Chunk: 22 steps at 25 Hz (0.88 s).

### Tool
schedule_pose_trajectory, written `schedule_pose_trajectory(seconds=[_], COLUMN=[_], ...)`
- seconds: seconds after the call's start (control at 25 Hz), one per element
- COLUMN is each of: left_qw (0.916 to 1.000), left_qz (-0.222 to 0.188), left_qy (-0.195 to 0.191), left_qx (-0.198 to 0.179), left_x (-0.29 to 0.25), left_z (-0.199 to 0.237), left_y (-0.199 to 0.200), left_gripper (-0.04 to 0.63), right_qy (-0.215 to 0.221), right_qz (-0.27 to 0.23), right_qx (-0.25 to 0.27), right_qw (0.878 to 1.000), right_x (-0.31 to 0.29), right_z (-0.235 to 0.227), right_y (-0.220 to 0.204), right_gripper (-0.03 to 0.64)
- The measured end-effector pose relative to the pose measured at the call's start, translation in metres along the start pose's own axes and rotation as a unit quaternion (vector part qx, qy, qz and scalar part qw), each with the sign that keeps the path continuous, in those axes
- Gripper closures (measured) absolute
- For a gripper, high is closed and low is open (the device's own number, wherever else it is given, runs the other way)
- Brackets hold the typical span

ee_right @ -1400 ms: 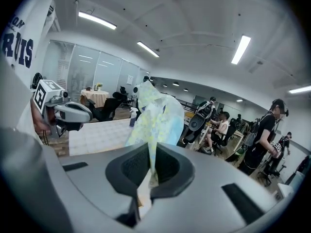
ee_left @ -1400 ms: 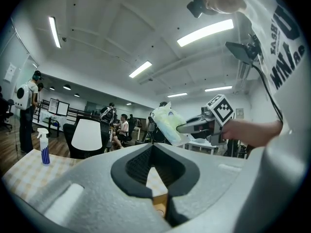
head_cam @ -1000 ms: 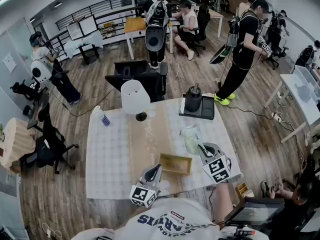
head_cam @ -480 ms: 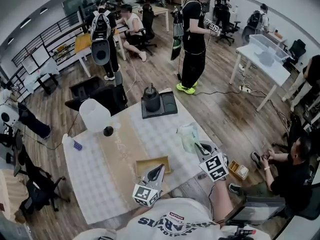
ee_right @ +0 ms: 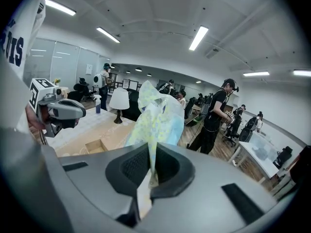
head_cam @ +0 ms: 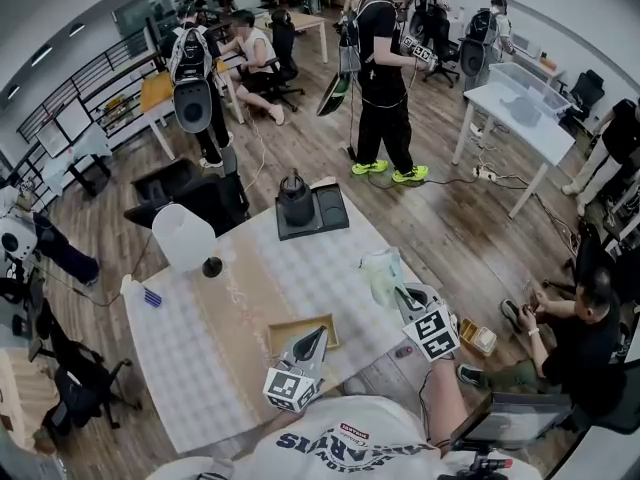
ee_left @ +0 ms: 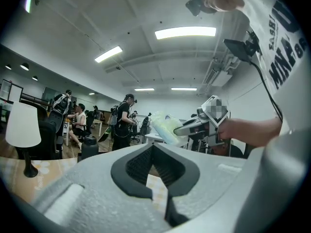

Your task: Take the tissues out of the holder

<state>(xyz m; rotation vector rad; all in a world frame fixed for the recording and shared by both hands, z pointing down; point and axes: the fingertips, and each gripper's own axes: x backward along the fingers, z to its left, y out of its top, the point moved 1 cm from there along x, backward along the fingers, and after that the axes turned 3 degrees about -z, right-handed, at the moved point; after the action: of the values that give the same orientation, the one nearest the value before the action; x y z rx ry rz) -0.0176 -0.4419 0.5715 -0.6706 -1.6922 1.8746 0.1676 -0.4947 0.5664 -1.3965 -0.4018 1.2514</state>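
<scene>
The tissues are a soft pack in a pale green and blue wrapper [head_cam: 381, 273], lifted off the table with my right gripper [head_cam: 405, 296] shut on its lower edge. In the right gripper view the pack [ee_right: 156, 115] rises straight out of the closed jaws [ee_right: 151, 154]. The wooden holder [head_cam: 289, 329] is a shallow open box on the beige runner, left of the pack. My left gripper [head_cam: 318, 335] hovers over the holder's near right corner, shut with nothing between its fingers. From the left gripper view [ee_left: 153, 147] I see the pack [ee_left: 165, 128] and the right gripper [ee_left: 193, 126].
On the checked tablecloth [head_cam: 190, 353] stand a white lamp [head_cam: 184, 236], a small spray bottle [head_cam: 150, 294], and a black tray with a dark kettle [head_cam: 297, 200] at the far edge. A person in black [head_cam: 381, 63] stands beyond the table; another sits on the floor [head_cam: 580, 333] at right.
The head view has swung round, so the table now sits further left in it. Both grippers keep their places and the pack stays in the right gripper. The person in black has stepped nearer.
</scene>
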Motion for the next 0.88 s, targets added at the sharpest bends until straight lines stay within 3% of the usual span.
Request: schedule_pose_trajectory(seconds=[0.48,0.88], left_qw=[0.9996,0.9986], left_qz=[0.000,-0.002], left_qy=[0.027,0.054], left_qx=[-0.001,-0.004], left_x=[0.011,0.019], left_z=[0.011,0.021], left_y=[0.003,0.004], left_gripper=[0.597,0.597], right_qy=[0.008,0.058], right_qz=[0.091,0.213], right_qx=[0.004,-0.001], right_qw=[0.996,0.975], right_x=[-0.048,-0.115], right_z=[-0.004,0.028], right_y=[-0.070,-0.192], right_gripper=[0.612,0.612])
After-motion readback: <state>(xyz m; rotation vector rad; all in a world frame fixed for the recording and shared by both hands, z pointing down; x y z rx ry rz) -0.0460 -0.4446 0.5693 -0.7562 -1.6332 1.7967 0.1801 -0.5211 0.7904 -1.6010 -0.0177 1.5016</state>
